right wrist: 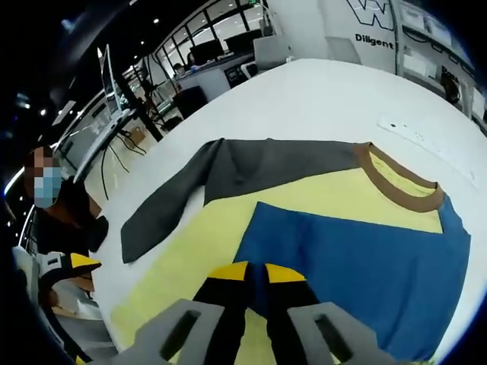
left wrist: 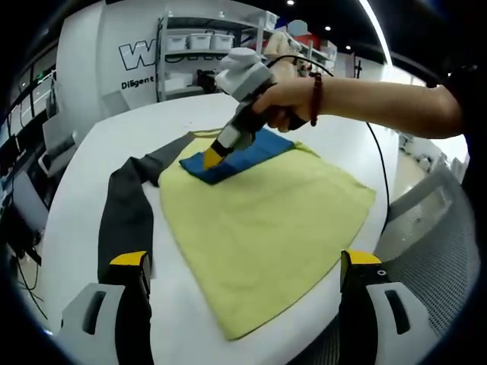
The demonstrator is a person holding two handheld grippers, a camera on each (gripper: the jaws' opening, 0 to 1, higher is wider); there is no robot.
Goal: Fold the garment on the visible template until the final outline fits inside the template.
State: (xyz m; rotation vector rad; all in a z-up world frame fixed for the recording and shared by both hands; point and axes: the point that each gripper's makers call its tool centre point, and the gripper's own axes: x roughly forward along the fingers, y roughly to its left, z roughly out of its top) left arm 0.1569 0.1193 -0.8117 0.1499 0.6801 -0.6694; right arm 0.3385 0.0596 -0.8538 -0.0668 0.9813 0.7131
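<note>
"Diligent" beneath a cut-off large "W" on the white wall (right wrist: 380, 23)

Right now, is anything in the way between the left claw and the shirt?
Nothing visible. The left claw hangs open just above the near part of the yellow shirt, with bare cloth between. The right claw pinches the blue sleeve at the far side.

A white tabletop (left wrist: 114, 137) stood in a large, open office hall. Behind it, a white wall (left wrist: 99, 46) carried dark lettering, beside metal shelving (left wrist: 205, 46) holding pale bins. Long ceiling light strips (left wrist: 374, 30) glowed overhead. A grey mesh chair (left wrist: 437, 258) sat at the table's edge. Desks with dark monitors (right wrist: 228, 49) lined the far side.
</note>
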